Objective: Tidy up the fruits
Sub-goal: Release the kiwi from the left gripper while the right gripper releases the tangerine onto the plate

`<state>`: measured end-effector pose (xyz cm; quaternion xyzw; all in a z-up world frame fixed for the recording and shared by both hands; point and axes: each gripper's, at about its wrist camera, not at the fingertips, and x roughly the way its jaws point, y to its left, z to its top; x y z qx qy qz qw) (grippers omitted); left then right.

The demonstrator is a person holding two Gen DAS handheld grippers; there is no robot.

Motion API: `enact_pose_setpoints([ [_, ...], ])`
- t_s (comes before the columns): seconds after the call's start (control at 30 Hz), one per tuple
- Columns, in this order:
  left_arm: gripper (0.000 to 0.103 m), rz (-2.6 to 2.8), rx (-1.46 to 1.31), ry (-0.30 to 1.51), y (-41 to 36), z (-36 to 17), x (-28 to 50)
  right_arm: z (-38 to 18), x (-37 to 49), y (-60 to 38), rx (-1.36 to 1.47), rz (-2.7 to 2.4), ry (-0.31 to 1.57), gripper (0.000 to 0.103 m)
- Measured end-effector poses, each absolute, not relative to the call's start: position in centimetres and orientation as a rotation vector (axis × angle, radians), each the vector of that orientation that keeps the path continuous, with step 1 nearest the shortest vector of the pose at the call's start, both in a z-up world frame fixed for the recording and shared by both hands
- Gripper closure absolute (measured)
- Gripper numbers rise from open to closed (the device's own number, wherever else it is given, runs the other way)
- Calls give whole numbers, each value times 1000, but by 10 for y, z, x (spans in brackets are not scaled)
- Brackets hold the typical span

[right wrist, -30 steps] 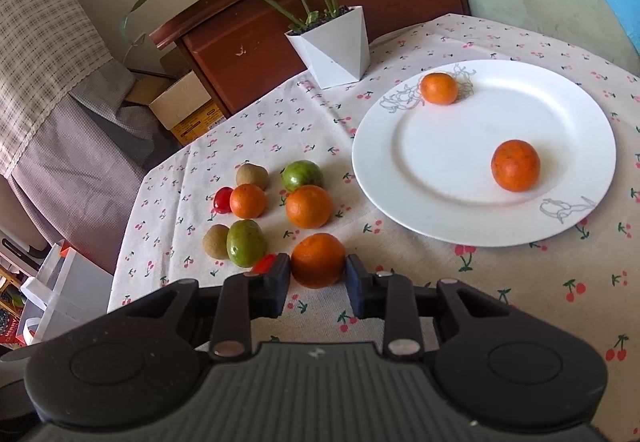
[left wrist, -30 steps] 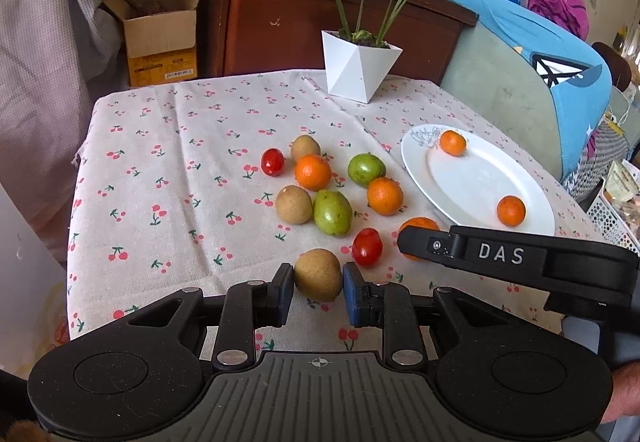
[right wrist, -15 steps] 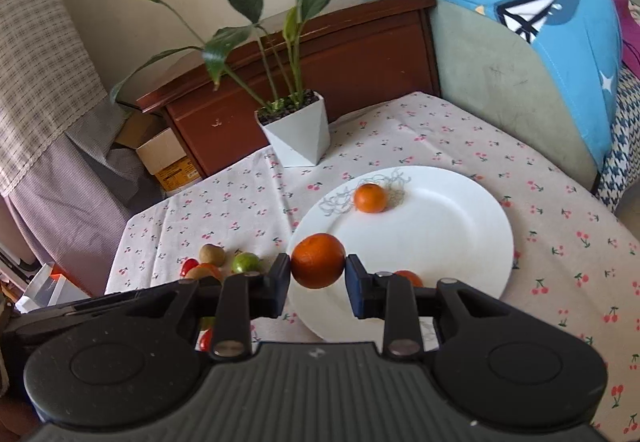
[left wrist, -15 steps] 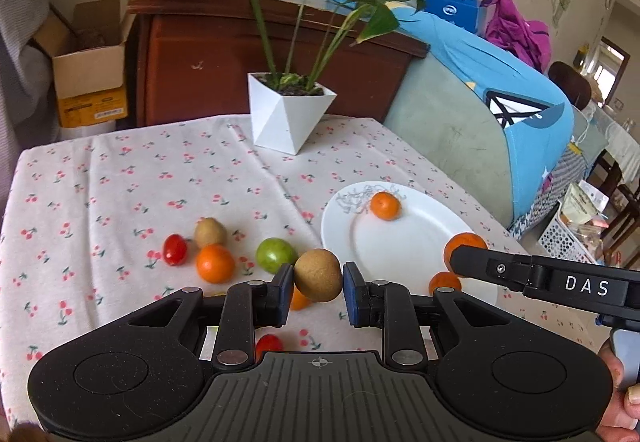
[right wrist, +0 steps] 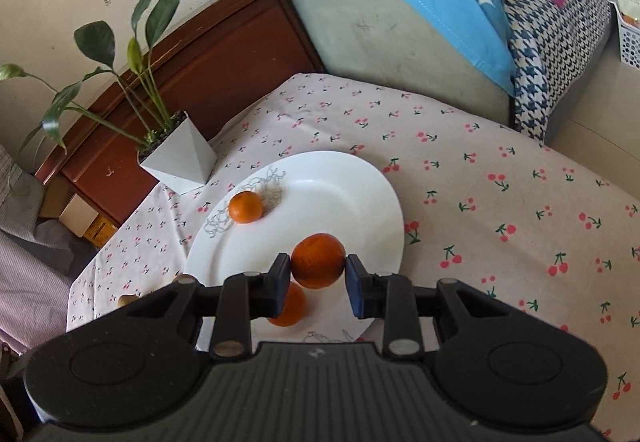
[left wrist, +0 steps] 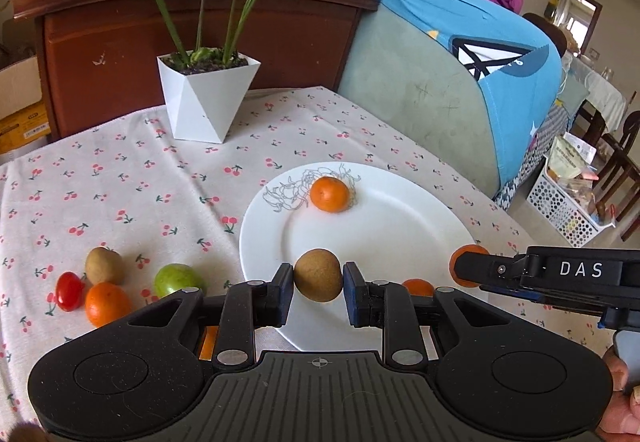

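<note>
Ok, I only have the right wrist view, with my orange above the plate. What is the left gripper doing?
Observer: The left gripper is shut on a round brown fruit, held over the near left part of the white plate.
Operator: Fine, my orange goes down first. What lies on the cloth?
Observer: Left of the plate, at least four: a red tomato, a second brown fruit, a loose orange and a green fruit.

Both wrist views look down, sharing the plate [left wrist: 400,226].
</note>
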<state>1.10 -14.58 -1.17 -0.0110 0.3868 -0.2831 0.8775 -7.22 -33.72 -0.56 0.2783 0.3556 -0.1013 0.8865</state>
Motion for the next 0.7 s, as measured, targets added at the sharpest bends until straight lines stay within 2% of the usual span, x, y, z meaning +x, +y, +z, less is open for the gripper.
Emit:
enact_pose_setpoints([
  [0.33, 75, -608, -24, 808, -160, -14, 17, -14, -67, -340, 616, -237, 756, 71],
  [0.37, 67, -606, -25, 802, -160, -11, 17, -12, -67, -339, 610, -235, 749, 71],
  [0.4, 54, -598, -28, 796, -158, -8, 17, -10, -67, -338, 607, -230, 743, 71],
  [0.47, 42, -570, -30, 780, -152, -2, 16, -7, -67, -337, 603, -220, 729, 70],
  [0.7, 41, -493, -48, 790, -121, 11, 22, 2, -63, -320, 545, -134, 707, 68],
])
